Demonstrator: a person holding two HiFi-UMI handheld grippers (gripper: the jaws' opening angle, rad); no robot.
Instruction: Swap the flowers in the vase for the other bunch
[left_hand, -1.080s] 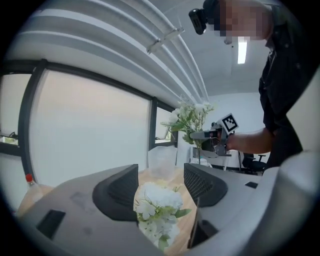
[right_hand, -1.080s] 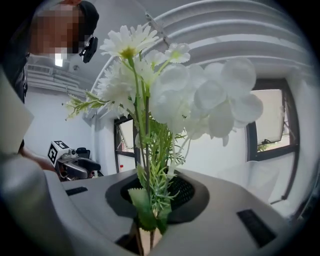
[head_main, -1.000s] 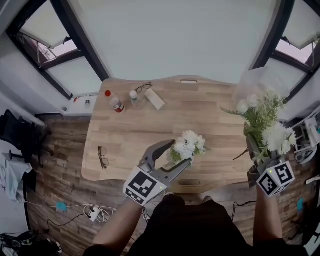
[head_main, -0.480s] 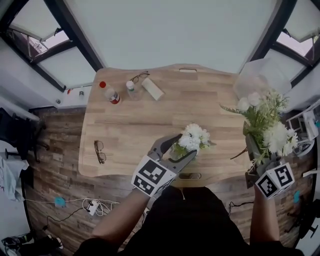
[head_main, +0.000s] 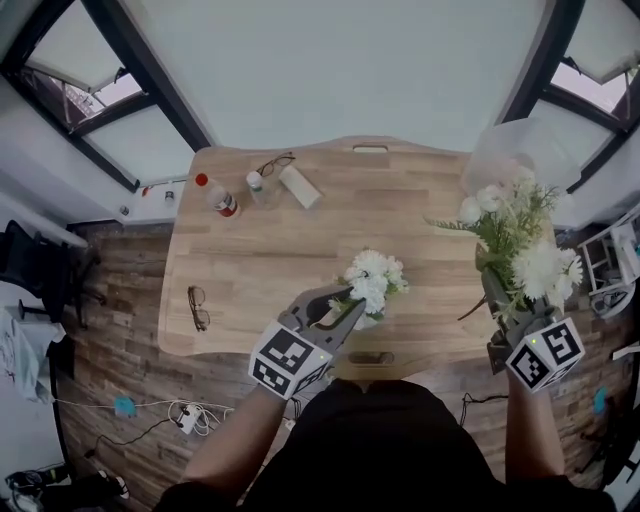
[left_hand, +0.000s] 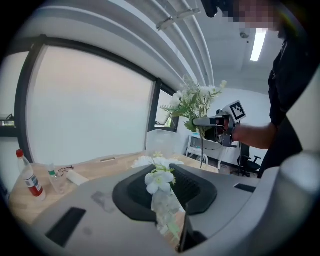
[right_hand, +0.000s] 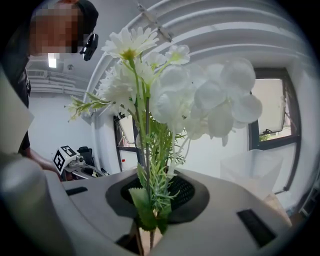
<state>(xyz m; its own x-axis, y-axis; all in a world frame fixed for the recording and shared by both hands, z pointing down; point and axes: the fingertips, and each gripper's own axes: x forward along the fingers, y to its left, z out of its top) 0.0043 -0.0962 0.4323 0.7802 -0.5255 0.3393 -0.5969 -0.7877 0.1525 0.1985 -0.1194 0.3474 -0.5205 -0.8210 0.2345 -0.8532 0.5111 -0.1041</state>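
Left gripper (head_main: 345, 308) closing on vase flowers (head_main: 372, 278); right gripper (head_main: 497, 300) clamps other bunch (head_main: 520, 235) (upright).

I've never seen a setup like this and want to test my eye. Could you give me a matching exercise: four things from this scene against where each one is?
Things:
1. small white bunch
2. tall leafy bunch
3. red-capped bottle
4. lone glasses

Places:
A. near the far left corner of the table
B. held up off the table's right side in the right gripper
C. lying by the table's left edge
D. near the front edge, with the left gripper closing its jaws on it

Pairs: 1-D, 2-B, 3-A, 4-C.
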